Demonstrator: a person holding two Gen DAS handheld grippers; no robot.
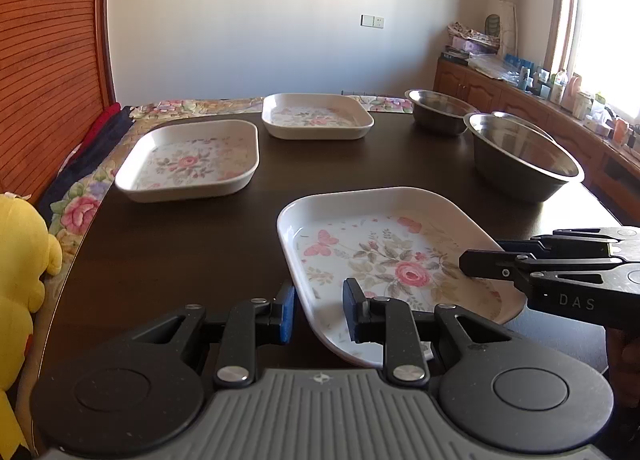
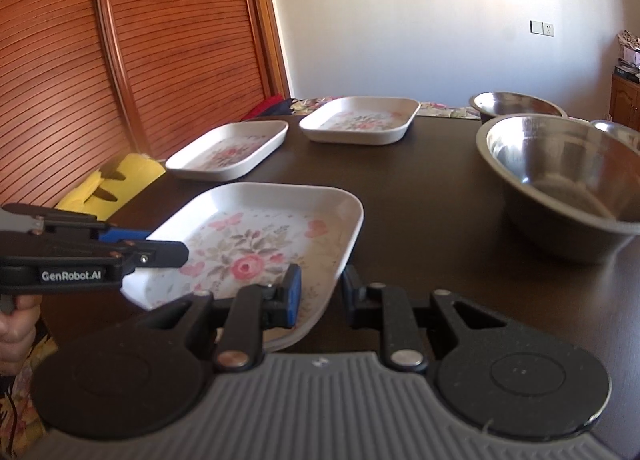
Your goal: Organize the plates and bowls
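A white, rounded-square floral plate [image 1: 384, 260], printed with a pink rose, grey-green leaves and pink butterflies, is held above the near part of a dark wooden table [image 1: 180, 244] by two hand-held grippers. The left gripper [image 1: 319, 310] clamps the plate's near-left rim between blue-padded black fingers; the right gripper [image 2: 317, 292] pinches the opposite rim the same way, one pad inside the tray and one outside.

Two matching plates sit further back on the table: one at the left edge [image 1: 188, 160], another beyond it near the far side [image 1: 318, 115]. They look like glossy melamine or plastic with raised walls, though the material cannot be confirmed.

Three stainless steel bowls stand to the right: a large one nearest [image 1: 524, 160], a second just behind it [image 1: 520, 118], and a third at the far edge [image 1: 438, 110].

White lettering reads "DAS" on the right gripper's black body and "GenRobot.AI" on the left's. Both tools carry ribbed grey housings.

A yellow plush toy [image 1: 20, 260] sits beside the table's left edge, below a slatted reddish wooden door [image 2: 120, 60].
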